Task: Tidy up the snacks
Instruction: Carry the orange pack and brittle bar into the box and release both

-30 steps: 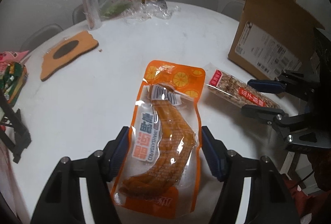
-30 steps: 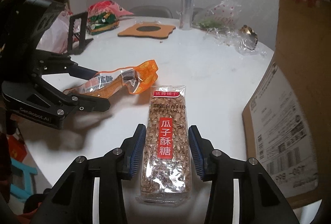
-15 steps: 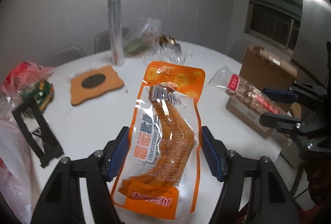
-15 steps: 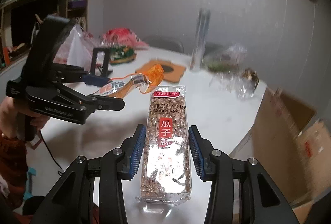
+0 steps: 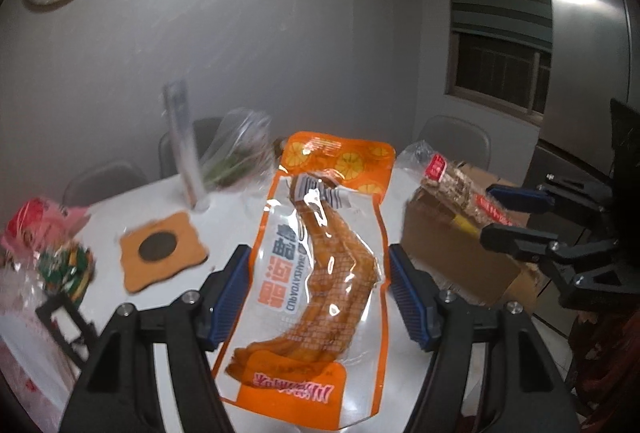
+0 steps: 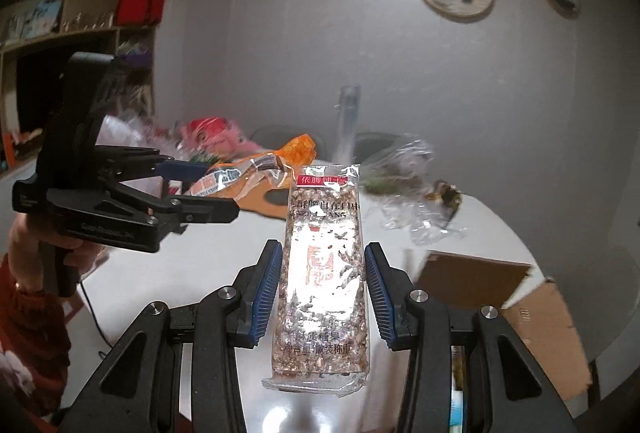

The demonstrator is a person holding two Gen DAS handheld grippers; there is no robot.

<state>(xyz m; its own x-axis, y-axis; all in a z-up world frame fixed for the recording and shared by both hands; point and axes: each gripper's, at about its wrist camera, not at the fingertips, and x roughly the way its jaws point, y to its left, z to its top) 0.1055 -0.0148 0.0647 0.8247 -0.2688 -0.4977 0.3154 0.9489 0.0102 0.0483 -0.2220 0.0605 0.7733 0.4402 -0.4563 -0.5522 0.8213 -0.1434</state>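
My left gripper (image 5: 320, 293) is shut on an orange snack pouch (image 5: 316, 273) and holds it up in the air above the white table (image 5: 224, 209). My right gripper (image 6: 320, 293) is shut on a clear bar of seed brittle with a red label (image 6: 322, 285), also lifted off the table. In the left wrist view the right gripper (image 5: 516, 213) holds the brittle bar (image 5: 452, 185) above an open cardboard box (image 5: 452, 253). In the right wrist view the left gripper (image 6: 188, 185) holds the pouch (image 6: 256, 169) at the left.
On the table stand a tall clear tube (image 5: 184, 153), an orange mat with a dark centre (image 5: 160, 257), crumpled clear bags (image 6: 416, 193), a red and green snack bag (image 5: 48, 245) and a black stand (image 5: 68, 317). The cardboard box (image 6: 520, 309) sits at the table's right edge. Chairs stand behind.
Both grippers have risen well above the table with their snacks, and the views now tilt up toward the wall. The box now lies below the right gripper.
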